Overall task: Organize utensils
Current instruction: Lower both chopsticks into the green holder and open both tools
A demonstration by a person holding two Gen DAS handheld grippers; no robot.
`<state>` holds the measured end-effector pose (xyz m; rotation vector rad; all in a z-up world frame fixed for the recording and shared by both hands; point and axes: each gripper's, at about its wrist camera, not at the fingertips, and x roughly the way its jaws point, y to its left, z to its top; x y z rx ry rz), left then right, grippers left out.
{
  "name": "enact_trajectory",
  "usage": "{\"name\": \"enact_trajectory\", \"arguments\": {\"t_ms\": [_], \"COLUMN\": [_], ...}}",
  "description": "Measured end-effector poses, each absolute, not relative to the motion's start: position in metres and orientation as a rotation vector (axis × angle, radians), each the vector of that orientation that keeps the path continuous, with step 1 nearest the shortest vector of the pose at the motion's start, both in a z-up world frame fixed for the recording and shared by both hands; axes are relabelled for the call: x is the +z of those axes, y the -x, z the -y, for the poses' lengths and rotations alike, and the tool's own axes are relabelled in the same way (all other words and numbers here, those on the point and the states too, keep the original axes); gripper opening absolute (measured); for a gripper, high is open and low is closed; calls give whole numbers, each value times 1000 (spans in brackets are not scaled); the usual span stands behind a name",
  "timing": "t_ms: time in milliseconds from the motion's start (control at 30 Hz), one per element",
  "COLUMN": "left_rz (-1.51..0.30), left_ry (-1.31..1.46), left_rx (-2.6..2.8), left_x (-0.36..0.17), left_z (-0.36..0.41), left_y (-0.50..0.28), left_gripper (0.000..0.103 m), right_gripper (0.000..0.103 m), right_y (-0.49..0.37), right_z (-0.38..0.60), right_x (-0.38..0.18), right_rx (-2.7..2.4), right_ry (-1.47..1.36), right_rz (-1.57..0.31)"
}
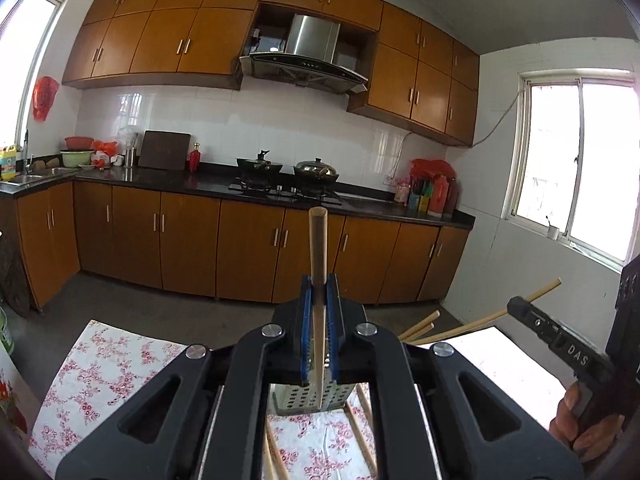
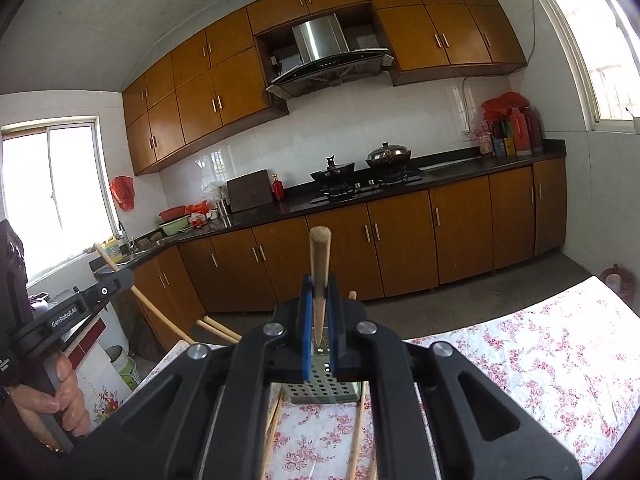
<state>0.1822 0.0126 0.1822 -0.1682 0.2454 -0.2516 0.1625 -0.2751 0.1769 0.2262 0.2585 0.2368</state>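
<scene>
Left gripper [image 1: 319, 286] clamped on one chopstick [image 1: 318, 248], right gripper [image 2: 319, 286] clamped on another chopstick [image 2: 319, 258]. Both raised above perforated metal holder [image 2: 320, 390] on floral tablecloth [image 2: 540, 360]. More chopsticks [image 2: 356, 432] lying beside holder.

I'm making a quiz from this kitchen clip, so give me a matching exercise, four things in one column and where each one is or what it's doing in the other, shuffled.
Things:
1. left tongs
2. perforated metal holder
3. lidded wok
4. loose chopsticks

Places or states:
A. sitting on the stove
B. lying on the floral tablecloth
C. shut on an upright chopstick
D. standing on the table, just past the tongs

Pairs: 1-C, 2-D, 3-A, 4-B
</scene>
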Motion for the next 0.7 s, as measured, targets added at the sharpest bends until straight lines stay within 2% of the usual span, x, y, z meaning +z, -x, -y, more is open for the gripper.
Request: {"name": "enact_trajectory", "arguments": {"t_ms": [300,700], "left_rz": [-170,-290], "left_ry": [200,174], "left_rx": [-176,-161], "left_x": [191,142], "left_z": [5,13], "left_y": [-223,-265], "left_gripper": [7,7], "right_gripper": [8,8], "right_y": [-210,-251], "right_z": [261,247], "right_x": [171,142], "right_rx": [223,231], "right_ry": [-205,-191], "right_rz": [-319,-418]}}
